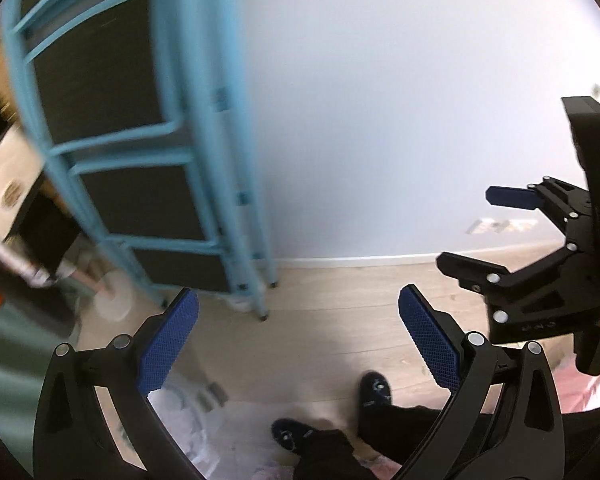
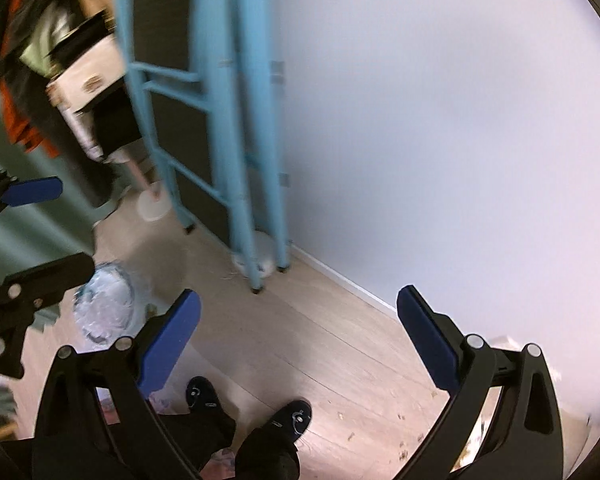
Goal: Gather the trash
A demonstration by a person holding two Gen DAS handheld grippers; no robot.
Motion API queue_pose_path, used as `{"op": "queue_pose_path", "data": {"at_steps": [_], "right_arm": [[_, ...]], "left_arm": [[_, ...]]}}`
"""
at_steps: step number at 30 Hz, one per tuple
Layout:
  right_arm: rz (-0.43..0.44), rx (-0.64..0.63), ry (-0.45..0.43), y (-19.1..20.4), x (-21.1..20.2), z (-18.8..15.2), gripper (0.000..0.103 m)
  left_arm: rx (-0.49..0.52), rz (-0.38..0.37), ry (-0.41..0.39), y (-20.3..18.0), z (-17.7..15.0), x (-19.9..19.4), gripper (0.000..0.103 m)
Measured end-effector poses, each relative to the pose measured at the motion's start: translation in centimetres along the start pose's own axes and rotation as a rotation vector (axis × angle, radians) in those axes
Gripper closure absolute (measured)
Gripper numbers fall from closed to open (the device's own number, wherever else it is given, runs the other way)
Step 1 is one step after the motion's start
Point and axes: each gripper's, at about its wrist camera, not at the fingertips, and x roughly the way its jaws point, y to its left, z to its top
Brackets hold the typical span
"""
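Both views look down at a pale wood-plank floor (image 1: 332, 320) meeting a white wall (image 1: 380, 100). The left claw (image 1: 298, 340) fills the lower part of the left wrist view, its blue-padded fingers (image 1: 168, 344) spread wide with nothing between them; the right claw (image 2: 298, 340) stands equally wide and empty in the lower part of the right wrist view. Each claw also shows at the edge of the other's frame — the right one at the right edge of the left view, the left one at the left edge of the right view. A light-blue metal rack (image 1: 148, 140) with dark panels occupies the upper left, its feet on the floor beside the wall. A crumpled, translucent plastic bag (image 2: 106, 306) — the likely trash — lies on the floor at the lower left of the right view, just beyond the left finger. The person's dark shoes (image 2: 290, 418) and dark trouser legs appear at bottom centre. Small crumbs (image 2: 404, 440) speckle the floor at lower right.
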Motion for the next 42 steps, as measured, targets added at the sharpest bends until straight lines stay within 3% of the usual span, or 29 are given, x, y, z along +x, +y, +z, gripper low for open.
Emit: {"op": "queue_pose_path", "data": {"at_steps": [6,12,19,23,32,37,42], "right_arm": [[-0.124,0.216,0.028,-7.8,-3.4,-5.9,0.007],[-0.268,0.473,0.067,-15.0,-7.6,-15.7,0.007],[-0.456,0.775,0.085,-18.9,-13.8,-27.2,0.007],[-0.538,0.928,0.096,-19.3,-16.7,-32.3,0.007],[-0.638,1.146,0.074,-18.8,-19.7,-37.6,0.007],[-0.646,1.210,0.045,-21.1,-20.5,-40.0,0.007],[-0.635,1.223,0.033,-24.6,-21.0,-42.3,0.007]], "left_arm": [[0.207,-0.145,-0.003,-9.9,1.5,1.2,0.006],[0.416,-0.292,0.027,-20.2,1.9,2.8,0.006],[0.664,-0.448,0.060,-29.5,1.0,3.7,0.006],[0.763,-0.525,0.075,-32.1,0.4,4.8,0.006],[0.895,-0.605,0.096,-38.1,-0.5,6.6,0.006],[0.914,-0.629,0.127,-41.9,-0.2,7.4,0.006],[0.949,-0.643,0.110,-47.8,0.2,8.5,0.006]]}}
